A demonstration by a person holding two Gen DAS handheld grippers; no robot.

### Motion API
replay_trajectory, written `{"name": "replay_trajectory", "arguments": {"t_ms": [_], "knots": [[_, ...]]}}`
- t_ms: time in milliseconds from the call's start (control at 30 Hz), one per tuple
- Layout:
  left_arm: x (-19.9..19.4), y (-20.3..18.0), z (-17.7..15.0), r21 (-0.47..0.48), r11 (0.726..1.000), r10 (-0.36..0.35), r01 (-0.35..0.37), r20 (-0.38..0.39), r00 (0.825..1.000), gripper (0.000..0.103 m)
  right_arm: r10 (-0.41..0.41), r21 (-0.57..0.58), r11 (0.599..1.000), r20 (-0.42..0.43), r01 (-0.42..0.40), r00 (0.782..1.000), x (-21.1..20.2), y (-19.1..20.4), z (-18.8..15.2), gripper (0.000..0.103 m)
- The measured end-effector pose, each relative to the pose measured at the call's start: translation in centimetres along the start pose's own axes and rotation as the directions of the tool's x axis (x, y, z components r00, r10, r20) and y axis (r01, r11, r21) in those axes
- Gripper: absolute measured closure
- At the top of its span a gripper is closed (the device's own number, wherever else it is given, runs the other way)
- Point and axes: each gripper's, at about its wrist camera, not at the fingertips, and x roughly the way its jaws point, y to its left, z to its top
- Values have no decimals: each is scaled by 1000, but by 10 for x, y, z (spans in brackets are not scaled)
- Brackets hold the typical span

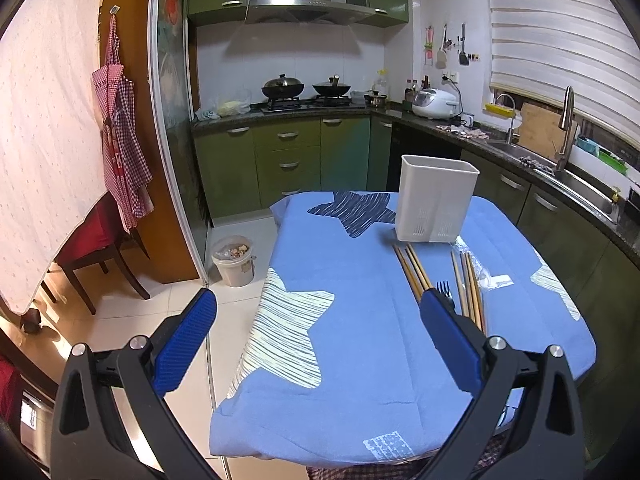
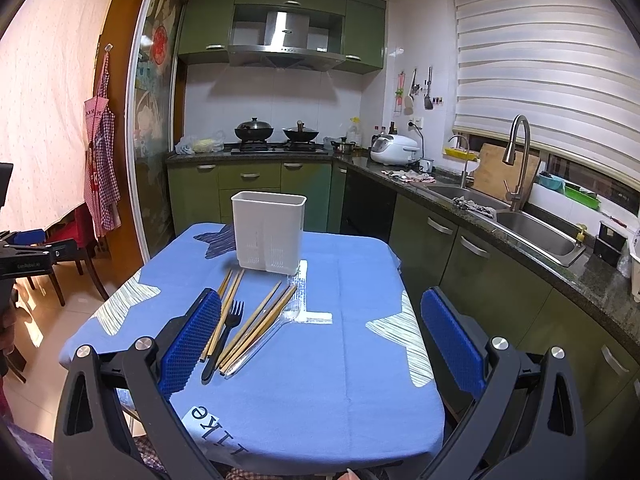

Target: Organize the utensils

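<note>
Wooden chopsticks [image 2: 256, 320], black fork [image 2: 228, 332] lie loose by white holder [image 2: 269, 232]; both grippers' fingers released, empty.

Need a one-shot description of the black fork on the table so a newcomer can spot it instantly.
Start at the blue star-print tablecloth and the white slotted utensil holder standing on it. In front of the holder lies a loose row of wooden chopsticks and a clear plastic spoon. The black fork lies among them, the only dark, tined piece.
</note>
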Motion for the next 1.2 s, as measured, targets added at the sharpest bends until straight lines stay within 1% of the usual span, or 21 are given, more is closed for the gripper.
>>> {"name": "replay_trajectory", "arguments": {"t_ms": [333, 1200], "knots": [[-3, -1, 0, 8, 1000, -20, 20, -3, 1000, 6, -4, 7, 1000, 8, 4, 1000, 2, -1, -4, 4], [0, -7, -1, 35, 999, -20, 21, -18, 1000, 6, 3, 10, 1000, -2, -3, 1000, 1, -3, -5, 4]]}}
